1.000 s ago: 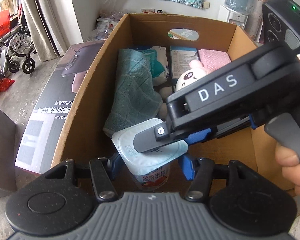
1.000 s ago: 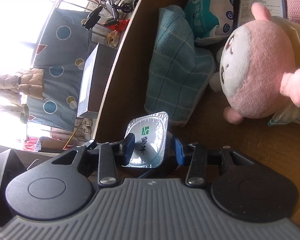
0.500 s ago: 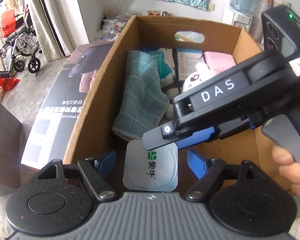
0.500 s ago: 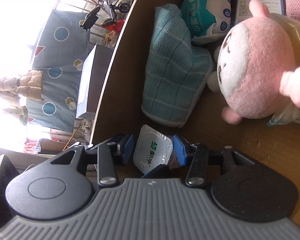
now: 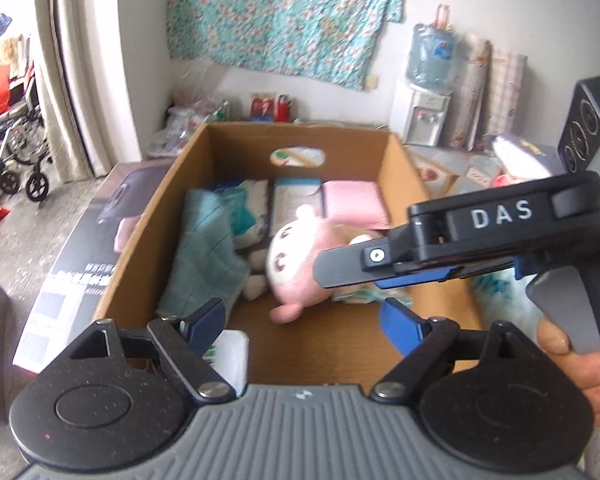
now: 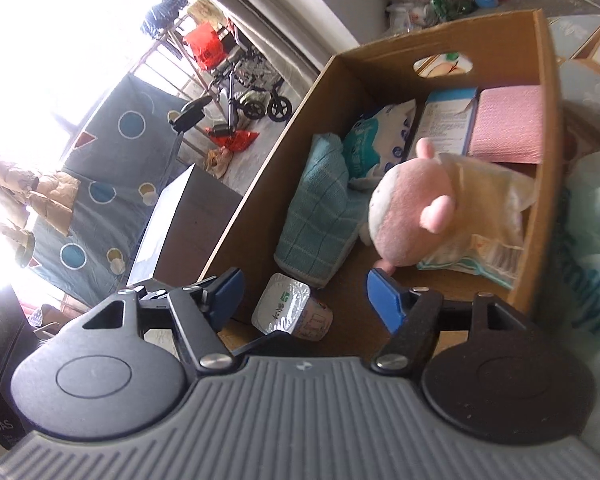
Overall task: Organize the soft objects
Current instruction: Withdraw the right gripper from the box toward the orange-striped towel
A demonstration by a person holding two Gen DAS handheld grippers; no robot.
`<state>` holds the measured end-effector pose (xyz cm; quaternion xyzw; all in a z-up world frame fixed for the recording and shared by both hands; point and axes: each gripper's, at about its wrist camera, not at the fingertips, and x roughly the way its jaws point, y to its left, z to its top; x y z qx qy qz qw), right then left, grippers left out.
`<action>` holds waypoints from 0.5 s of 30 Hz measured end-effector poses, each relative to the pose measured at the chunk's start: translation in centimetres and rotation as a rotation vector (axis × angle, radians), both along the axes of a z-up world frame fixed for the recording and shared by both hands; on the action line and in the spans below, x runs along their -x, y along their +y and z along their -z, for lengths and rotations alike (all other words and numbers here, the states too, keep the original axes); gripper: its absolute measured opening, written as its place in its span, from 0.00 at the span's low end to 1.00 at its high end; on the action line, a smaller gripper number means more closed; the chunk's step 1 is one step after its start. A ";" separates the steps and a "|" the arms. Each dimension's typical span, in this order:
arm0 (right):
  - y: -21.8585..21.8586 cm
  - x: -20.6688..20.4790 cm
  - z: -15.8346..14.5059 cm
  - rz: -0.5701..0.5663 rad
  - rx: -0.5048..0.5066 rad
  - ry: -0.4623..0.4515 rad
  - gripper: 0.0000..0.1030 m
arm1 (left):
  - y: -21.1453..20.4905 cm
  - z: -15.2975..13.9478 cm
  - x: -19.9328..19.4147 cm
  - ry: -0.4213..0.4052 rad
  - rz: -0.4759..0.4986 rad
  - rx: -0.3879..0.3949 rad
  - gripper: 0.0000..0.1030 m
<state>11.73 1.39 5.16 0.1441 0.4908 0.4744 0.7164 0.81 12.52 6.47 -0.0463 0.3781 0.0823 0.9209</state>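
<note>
An open cardboard box [image 5: 140, 240] [image 6: 260, 200] holds a teal cloth [image 5: 204, 264] [image 6: 320, 224], a pink plush toy [image 5: 296, 264] [image 6: 412, 216], a pink towel [image 5: 352, 204] [image 6: 508, 124], soft packs and a foil-lidded yogurt cup [image 6: 292, 312] [image 5: 230, 354] lying on its side at the near left corner. My left gripper [image 5: 304, 320] is open and empty above the box's near edge. My right gripper [image 6: 304, 300] is open and empty above the cup; its body crosses the left wrist view [image 5: 480, 240].
A dark flat carton [image 5: 80, 260] lies left of the box. A wheelchair [image 5: 16, 160] stands far left. A water dispenser [image 5: 424, 112] and patterned bags stand by the back wall. A plastic bag [image 6: 596, 208] sits right of the box.
Both grippers have opened and pulled up and back from the box. The yogurt cup was let go and now lies on its side on the box floor.
</note>
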 end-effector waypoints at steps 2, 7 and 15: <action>-3.0 0.2 -0.5 0.043 -0.012 -0.022 0.68 | -1.6 -0.2 0.0 -0.022 0.033 0.002 0.84; -10.0 1.0 -1.2 0.163 -0.012 -0.066 0.68 | -5.7 0.1 -0.5 -0.058 0.128 0.043 0.84; -20.8 2.0 -1.3 0.337 0.093 -0.150 0.69 | -12.9 1.2 -2.6 -0.084 0.284 0.103 0.84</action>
